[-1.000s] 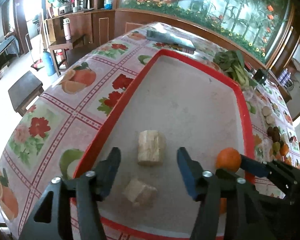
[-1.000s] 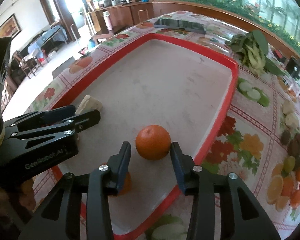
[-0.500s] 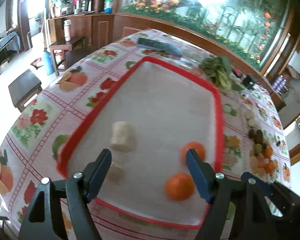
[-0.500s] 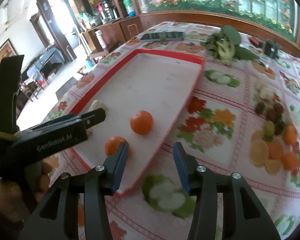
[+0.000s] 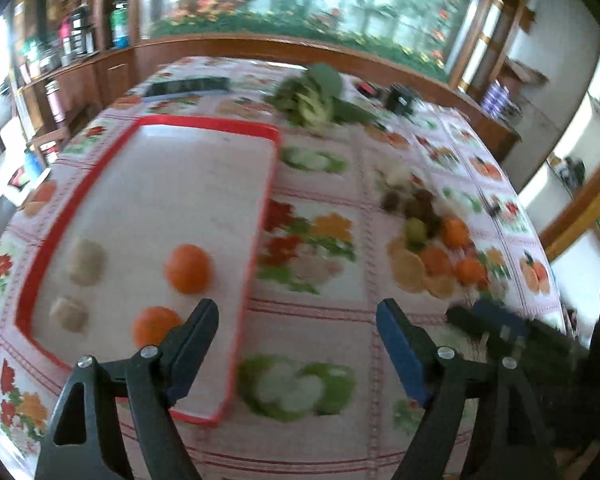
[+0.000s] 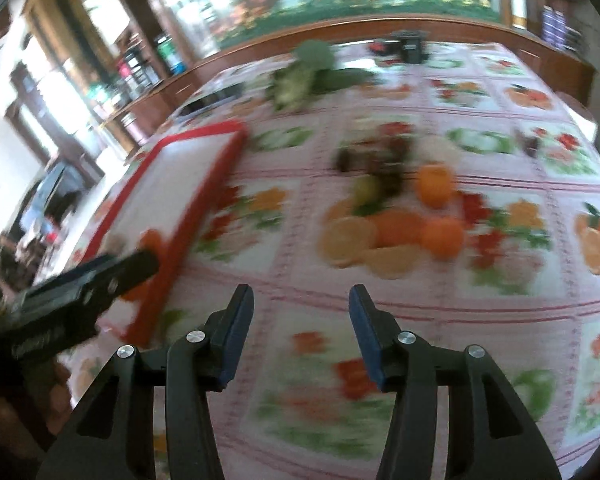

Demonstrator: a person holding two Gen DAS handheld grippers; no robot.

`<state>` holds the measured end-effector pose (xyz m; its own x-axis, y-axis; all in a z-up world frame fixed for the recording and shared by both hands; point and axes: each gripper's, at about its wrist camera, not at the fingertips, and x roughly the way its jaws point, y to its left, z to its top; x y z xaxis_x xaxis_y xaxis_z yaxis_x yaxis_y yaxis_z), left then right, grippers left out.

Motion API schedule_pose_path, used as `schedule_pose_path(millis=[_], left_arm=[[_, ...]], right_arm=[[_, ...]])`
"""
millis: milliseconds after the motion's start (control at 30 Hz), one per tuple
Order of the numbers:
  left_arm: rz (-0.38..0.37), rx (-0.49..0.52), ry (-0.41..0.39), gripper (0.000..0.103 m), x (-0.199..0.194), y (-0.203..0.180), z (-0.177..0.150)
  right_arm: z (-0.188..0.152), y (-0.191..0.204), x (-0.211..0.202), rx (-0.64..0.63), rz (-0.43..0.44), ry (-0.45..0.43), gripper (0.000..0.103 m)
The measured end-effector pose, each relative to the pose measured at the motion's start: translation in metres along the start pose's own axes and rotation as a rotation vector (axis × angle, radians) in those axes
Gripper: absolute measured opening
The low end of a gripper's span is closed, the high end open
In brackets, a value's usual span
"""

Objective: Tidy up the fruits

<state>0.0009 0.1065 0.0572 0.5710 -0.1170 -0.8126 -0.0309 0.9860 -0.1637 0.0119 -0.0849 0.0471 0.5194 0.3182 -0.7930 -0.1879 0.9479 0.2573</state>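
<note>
A red-rimmed tray (image 5: 204, 122) lies on the left of the table and holds two oranges (image 5: 188, 269) and two pale chunks (image 5: 86, 266). A loose pile of fruit, with oranges (image 6: 434, 185) and dark pieces (image 6: 380, 156), lies on the tablecloth to the tray's right; it also shows in the left wrist view (image 5: 432, 236). My left gripper (image 5: 298, 338) is open and empty above the tray's near right corner. My right gripper (image 6: 300, 330) is open and empty above the cloth, short of the pile. Both views are blurred.
Leafy greens (image 5: 314, 94) lie at the far side of the table. A dark flat object (image 5: 188, 86) lies beyond the tray. A small black box (image 6: 410, 46) stands near the far edge. Wooden cabinets (image 5: 100, 76) stand at the left.
Both grippers have pulled back and swung right, away from the tray. The right gripper has left the orange lying in the tray. The left gripper has opened wider.
</note>
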Motion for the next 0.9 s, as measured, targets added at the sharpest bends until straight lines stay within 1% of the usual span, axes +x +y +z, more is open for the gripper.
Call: schedule_pose_path(millis=[100,167,267,500,567,600,633,767,900], left_arm=[[-0.017,0.024,0.029,0.083,0.007,-0.014,-0.006],[-0.022,0.028,0.047,0.083,0.012,-0.02,-0.009],[-0.011,0.033,0.072,0.083,0.019,-0.025,-0.012],[0.007,0.032,0.088,0.083,0.03,-0.031,-0.008],[0.011,0.036,0.085,0.083,0.033,-0.034,-0.004],[0.012,0.04,0.087,0.083,0.036,-0.037,-0.002],[0.013,0.043,0.089,0.083,0.039,-0.04,0.0],[0.001,0.062,0.095,0.084,0.051,-0.054,0.011],[-0.039,0.078,0.081,0.084,0.063,-0.072,0.024]], right_arm=[[0.006,-0.027,-0.001,-0.003,-0.057,-0.022,0.05],[0.01,-0.04,0.004,-0.008,-0.076,-0.018,0.05],[0.015,-0.052,0.014,0.001,-0.063,-0.001,0.05],[0.021,-0.064,0.037,-0.043,-0.043,0.032,0.05],[0.023,-0.063,0.038,-0.062,-0.033,0.022,0.047],[0.023,-0.062,0.039,-0.077,-0.032,0.023,0.038],[0.023,-0.06,0.04,-0.098,-0.03,0.024,0.034],[0.022,-0.058,0.037,-0.141,-0.052,0.015,0.033],[0.019,-0.065,0.022,-0.129,-0.049,-0.013,0.033]])
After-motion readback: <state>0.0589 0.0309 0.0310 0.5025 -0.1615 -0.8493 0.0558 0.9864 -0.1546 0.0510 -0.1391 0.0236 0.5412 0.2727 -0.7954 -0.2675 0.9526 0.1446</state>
